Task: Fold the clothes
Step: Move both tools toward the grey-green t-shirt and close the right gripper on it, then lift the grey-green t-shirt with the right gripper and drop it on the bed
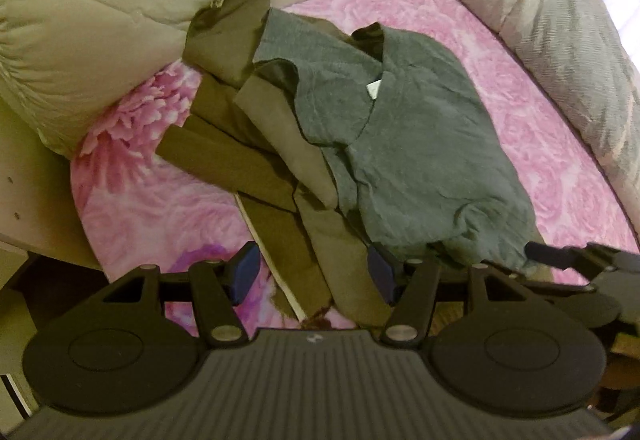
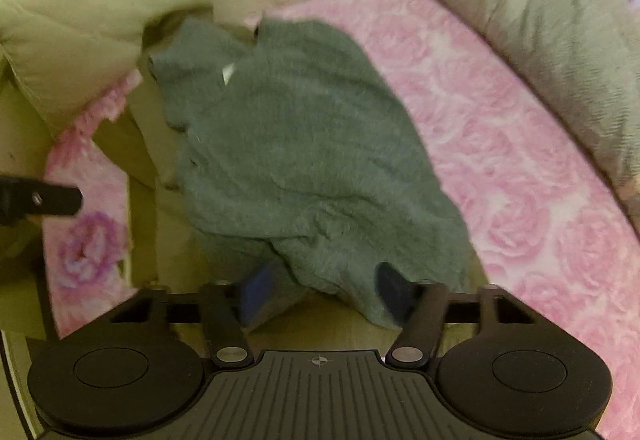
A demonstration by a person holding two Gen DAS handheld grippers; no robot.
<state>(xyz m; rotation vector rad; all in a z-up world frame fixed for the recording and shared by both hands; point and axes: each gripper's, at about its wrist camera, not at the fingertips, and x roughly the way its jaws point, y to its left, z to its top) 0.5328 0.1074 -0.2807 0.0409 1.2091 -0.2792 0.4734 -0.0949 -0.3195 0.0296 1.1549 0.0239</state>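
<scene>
From the left wrist: grey shirt (image 1: 408,144) on pink bed (image 1: 520,128), collar far, hem near, overlapping olive garment (image 1: 280,224); left gripper (image 1: 314,274) jaws spread, gripping nothing. From the right wrist: right gripper (image 2: 328,292) jaws straddling hem, grip unclear.

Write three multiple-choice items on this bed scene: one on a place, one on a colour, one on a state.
1. What does the grey shirt partly lie on?
A. olive garment
B. pillow
C. floor

2. What colour is the bedsheet?
A. blue striped
B. pink floral
C. plain white

3. How are the left tongs?
A. clamped on the grey shirt
B. open, over olive cloth
C. holding a hanger

Answers:
1 A: the olive garment shows beneath the shirt's left edge.
2 B: pink roses cover it.
3 B: the pads stand wide apart, pinching nothing.
</scene>
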